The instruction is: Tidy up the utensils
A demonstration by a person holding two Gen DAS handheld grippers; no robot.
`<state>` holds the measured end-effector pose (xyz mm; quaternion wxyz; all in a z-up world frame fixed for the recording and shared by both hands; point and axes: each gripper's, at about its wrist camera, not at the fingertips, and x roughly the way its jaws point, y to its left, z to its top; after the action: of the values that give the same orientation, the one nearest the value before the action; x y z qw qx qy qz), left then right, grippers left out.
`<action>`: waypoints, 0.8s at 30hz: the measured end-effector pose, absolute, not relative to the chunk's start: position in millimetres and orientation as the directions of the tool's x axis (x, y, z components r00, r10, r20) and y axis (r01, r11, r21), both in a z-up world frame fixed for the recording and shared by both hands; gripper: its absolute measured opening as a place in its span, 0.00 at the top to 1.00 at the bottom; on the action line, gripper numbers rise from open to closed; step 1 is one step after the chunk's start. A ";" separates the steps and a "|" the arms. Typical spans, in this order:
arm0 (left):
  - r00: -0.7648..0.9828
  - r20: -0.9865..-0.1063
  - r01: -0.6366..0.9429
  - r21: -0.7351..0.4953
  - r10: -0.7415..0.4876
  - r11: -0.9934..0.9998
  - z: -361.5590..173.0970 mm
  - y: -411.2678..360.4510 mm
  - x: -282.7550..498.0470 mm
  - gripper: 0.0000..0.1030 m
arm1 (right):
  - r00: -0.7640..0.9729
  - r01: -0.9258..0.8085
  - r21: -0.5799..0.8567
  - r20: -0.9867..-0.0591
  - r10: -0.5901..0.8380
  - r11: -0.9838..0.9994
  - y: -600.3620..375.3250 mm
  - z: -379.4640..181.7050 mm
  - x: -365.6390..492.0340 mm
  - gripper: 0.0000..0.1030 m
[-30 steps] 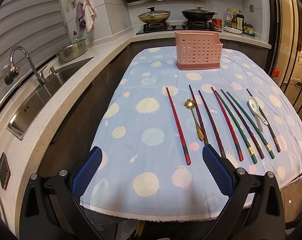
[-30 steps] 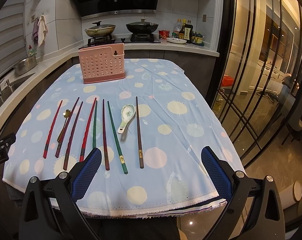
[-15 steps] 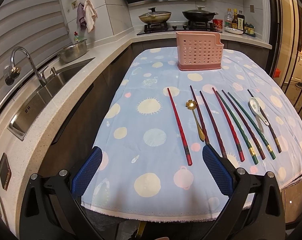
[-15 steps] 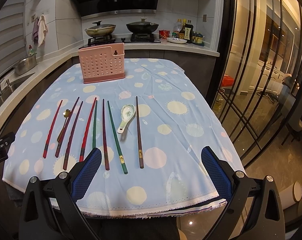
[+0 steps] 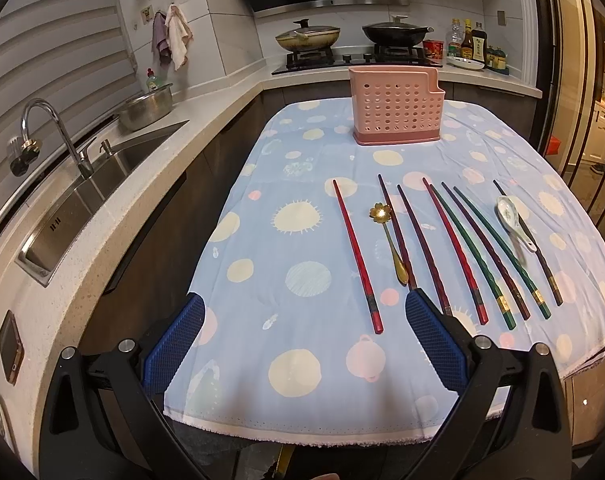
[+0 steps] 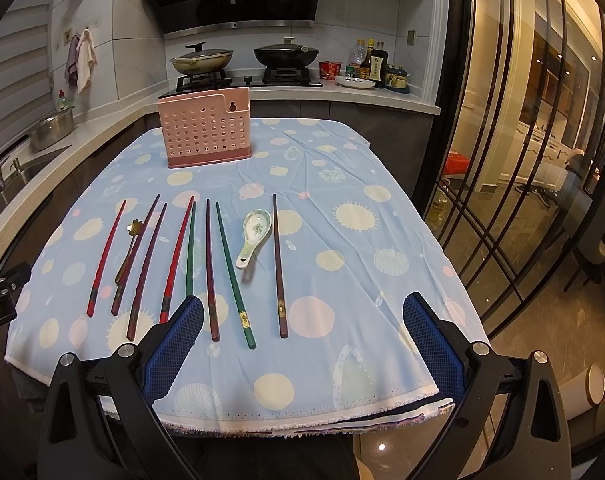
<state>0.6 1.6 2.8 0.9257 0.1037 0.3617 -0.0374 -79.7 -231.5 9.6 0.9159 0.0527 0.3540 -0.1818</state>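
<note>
Kitchen table's blue cloth (image 5: 262, 264), chopstick ends (image 6: 190, 280) hidden behind both grippers' spread, empty fingers (image 6: 178, 344).

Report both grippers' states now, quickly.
Left gripper: open, holding nothing, above the tablecloth's near edge.
Right gripper: open, holding nothing, near the chopsticks' ends.

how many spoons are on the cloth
2. A small gold spoon with a flower-shaped end lies among the red chopsticks on the left, and a white ceramic spoon lies near the right end of the row, between a green chopstick and the dark one. None looks hidden.
</note>
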 end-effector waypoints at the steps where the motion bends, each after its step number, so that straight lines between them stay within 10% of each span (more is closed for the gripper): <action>1: 0.735 -0.678 0.143 0.165 0.007 0.976 2.8 1.5 0.7 0.07 | 0.684 0.370 -0.031 -0.668 -0.295 0.929 -231.7 9.5 -79.7 0.07; 24: 0.729 -0.684 0.124 0.172 0.028 0.977 -0.3 4.2 1.8 0.07 | 0.684 0.367 -0.032 -0.668 -0.293 0.930 -230.9 10.1 -79.3 0.07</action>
<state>1.8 4.2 -0.3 0.9239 0.1031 0.3675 -0.0259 -79.3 -230.9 10.1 0.9161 0.0521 0.3542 -0.1803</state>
